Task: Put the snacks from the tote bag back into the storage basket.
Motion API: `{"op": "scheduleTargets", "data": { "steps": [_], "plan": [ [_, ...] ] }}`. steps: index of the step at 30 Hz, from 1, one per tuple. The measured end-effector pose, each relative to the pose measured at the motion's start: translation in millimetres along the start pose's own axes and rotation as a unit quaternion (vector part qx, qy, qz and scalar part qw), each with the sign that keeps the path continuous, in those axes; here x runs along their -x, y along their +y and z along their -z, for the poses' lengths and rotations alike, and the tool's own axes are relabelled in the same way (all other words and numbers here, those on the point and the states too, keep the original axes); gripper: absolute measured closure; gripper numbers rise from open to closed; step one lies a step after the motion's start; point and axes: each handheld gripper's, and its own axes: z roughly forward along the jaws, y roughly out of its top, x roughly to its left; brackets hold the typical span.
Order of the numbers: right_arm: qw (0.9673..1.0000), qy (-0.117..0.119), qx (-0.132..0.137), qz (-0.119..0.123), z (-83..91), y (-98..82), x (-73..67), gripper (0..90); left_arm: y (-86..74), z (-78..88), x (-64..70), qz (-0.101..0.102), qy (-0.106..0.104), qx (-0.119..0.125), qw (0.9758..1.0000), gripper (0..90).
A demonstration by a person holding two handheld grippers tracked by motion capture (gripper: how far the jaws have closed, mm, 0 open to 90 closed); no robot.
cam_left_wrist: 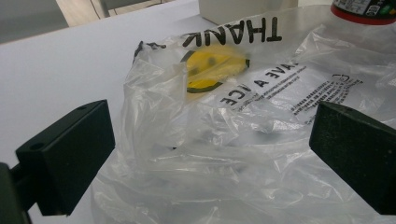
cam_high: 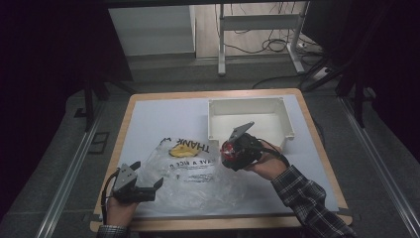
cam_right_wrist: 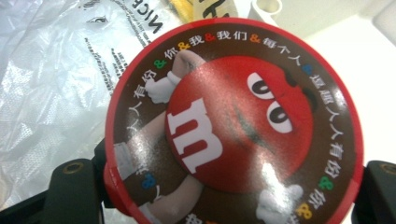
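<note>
A: Right gripper view: the right gripper clamps one round red candy tub, a jaw on each side, above the bag's right edge.

B: And the left gripper?

A: Its jaws stand wide, touching nothing, with the one clear plastic bag lying between them. One white bin sits by the table's far right edge; bare table lies far left.
</note>
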Motion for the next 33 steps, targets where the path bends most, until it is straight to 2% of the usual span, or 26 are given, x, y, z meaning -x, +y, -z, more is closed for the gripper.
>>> {"op": "scheduleTargets", "data": {
  "steps": [17,33],
  "plan": [
    [0.9999,-0.013,0.000,-0.009,1.9,-0.1,21.5,25.7,0.0,-0.3,0.2,-0.001,0.000,-0.001,1.0000,0.1],
    [0.9998,-0.013,0.005,-0.014,3.0,4.6,42.7,25.7,0.0,-0.5,0.1,-0.001,-0.001,-0.001,1.0000,0.0]
  ]
}}
